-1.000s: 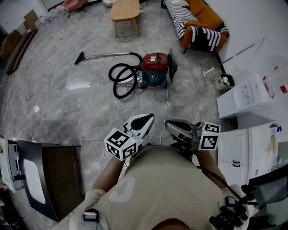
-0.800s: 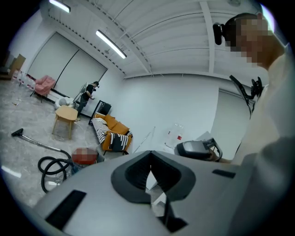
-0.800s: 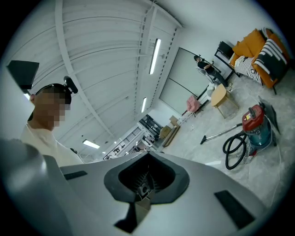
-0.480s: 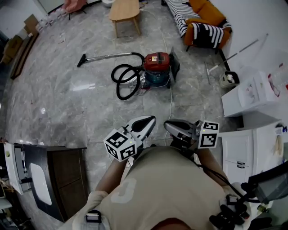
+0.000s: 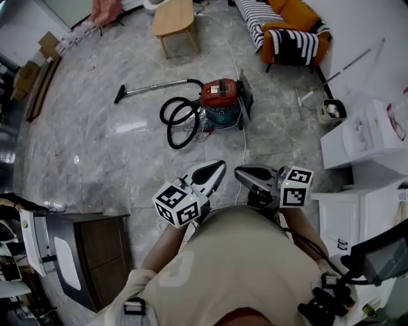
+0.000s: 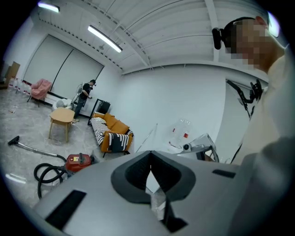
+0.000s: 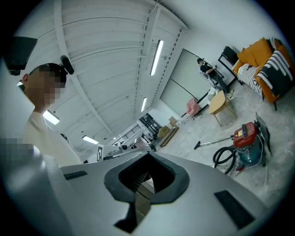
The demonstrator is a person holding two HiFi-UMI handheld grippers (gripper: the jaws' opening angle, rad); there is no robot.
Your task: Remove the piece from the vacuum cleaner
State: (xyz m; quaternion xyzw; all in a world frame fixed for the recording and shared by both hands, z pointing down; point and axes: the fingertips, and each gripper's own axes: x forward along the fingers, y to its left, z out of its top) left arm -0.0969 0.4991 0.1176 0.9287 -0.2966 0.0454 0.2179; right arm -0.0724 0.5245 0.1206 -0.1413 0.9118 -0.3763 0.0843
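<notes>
The vacuum cleaner (image 5: 220,100) is a red and teal canister standing on the grey marble floor ahead of me. Its black hose (image 5: 178,122) lies in loops on its left, and a metal wand runs out to a floor nozzle (image 5: 120,95). The canister also shows small in the left gripper view (image 6: 76,161) and the right gripper view (image 7: 246,137). Held close to my chest, well short of the vacuum cleaner, are my left gripper (image 5: 210,173) and right gripper (image 5: 250,173). Both are shut with nothing between the jaws.
A wooden table (image 5: 173,16) and an orange and striped sofa (image 5: 288,32) stand beyond the vacuum cleaner. White cabinets (image 5: 360,137) and a bucket (image 5: 332,111) with a pole line the right. A dark cabinet (image 5: 95,255) is at my left. Another person (image 6: 85,94) stands far off.
I have stepped forward with both grippers toward the vacuum cleaner, which now sits slightly lower and nearer in the head view. The jaws have not changed.
</notes>
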